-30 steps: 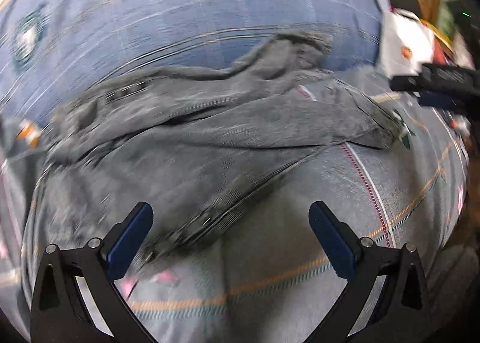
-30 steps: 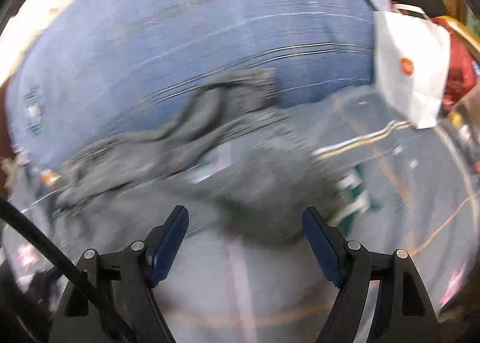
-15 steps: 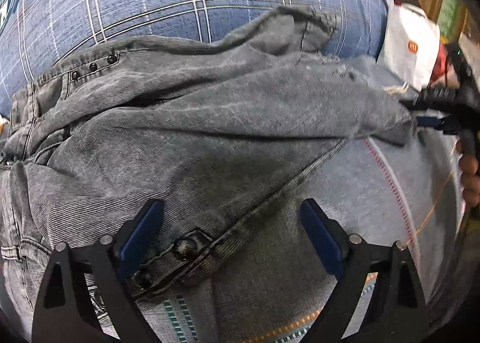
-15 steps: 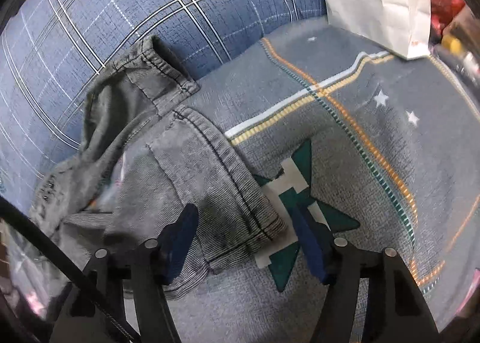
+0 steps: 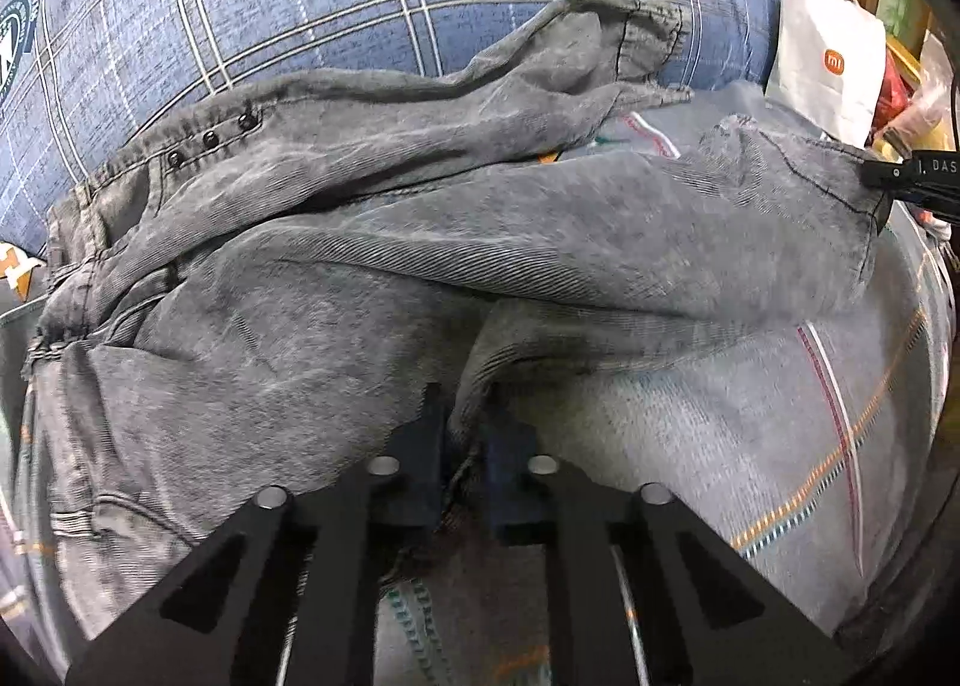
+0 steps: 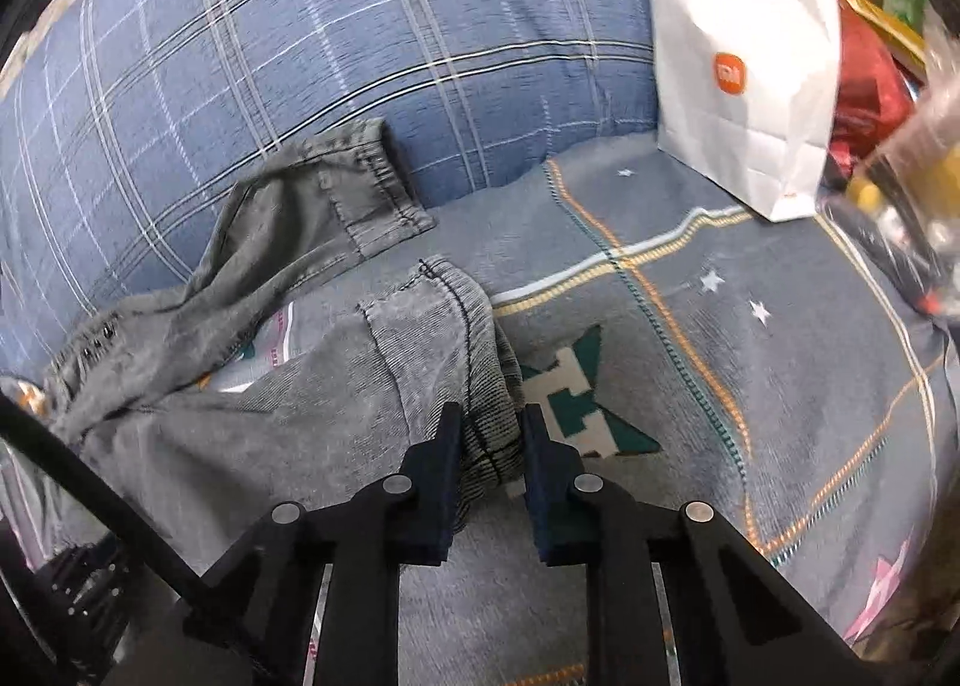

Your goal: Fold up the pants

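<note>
Grey denim pants (image 5: pixel 420 266) lie crumpled on a bed, waistband at the left, two legs running right. My left gripper (image 5: pixel 465 416) is shut on a pinched fold of the pants near the crotch seam. My right gripper (image 6: pixel 489 422) is shut on the hem of the near leg (image 6: pixel 444 326). The far leg's cuff (image 6: pixel 366 188) rests against the blue pillow. The right gripper also shows at the right edge of the left wrist view (image 5: pixel 912 176), at the near leg's hem.
A blue plaid pillow (image 6: pixel 360 38) lies behind the pants. The bedsheet (image 6: pixel 750 362) is grey with stripes, stars and a green pattern. A white paper bag (image 6: pixel 744 86) stands at the back right, with red and yellow clutter (image 6: pixel 870 86) beside it.
Both grippers were open above the pants; they came down and closed, the left on a fold near the crotch, the right on the near leg's hem.
</note>
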Demonstrator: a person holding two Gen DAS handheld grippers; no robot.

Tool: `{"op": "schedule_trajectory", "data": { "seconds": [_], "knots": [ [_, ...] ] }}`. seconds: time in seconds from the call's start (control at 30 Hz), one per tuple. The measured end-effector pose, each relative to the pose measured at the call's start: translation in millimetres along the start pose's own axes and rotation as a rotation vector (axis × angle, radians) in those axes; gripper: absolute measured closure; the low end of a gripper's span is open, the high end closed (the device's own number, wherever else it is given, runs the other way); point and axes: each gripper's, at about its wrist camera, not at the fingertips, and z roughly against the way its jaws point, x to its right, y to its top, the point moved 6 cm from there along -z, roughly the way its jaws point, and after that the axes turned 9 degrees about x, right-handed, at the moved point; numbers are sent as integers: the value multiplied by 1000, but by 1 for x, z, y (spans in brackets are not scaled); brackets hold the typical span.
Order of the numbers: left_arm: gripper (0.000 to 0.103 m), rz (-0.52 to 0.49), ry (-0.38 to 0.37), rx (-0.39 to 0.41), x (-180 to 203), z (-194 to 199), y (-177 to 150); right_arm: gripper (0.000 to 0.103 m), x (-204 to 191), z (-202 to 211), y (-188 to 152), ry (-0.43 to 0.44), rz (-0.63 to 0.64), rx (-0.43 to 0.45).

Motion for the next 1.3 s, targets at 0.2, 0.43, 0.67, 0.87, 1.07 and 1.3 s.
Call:
{"op": "schedule_trajectory", "data": {
  "seconds": [0.2, 0.43, 0.67, 0.87, 1.07, 1.3],
  "knots": [
    [96, -129, -18, -11, 1, 37, 4, 85, 2, 12, 0, 15, -8, -1],
    [96, -170, -43, -54, 5, 41, -9, 85, 13, 32, -10, 12, -60, 13],
    [96, -58, -121, -107, -5, 56, -61, 84, 42, 29, -73, -18, -97, -80],
    [76, -107, -163, -104, 10, 54, -60, 45, 31, 40, -68, -50, -36, 0],
    [36, 24, -354, 22, 8, 97, -27, 27, 1, 83, -49, 94, -45, 163],
    [25, 211, -286, 49, -10, 76, 58, 26, -64, 56, 2, 419, -138, 36]
  ]
}}
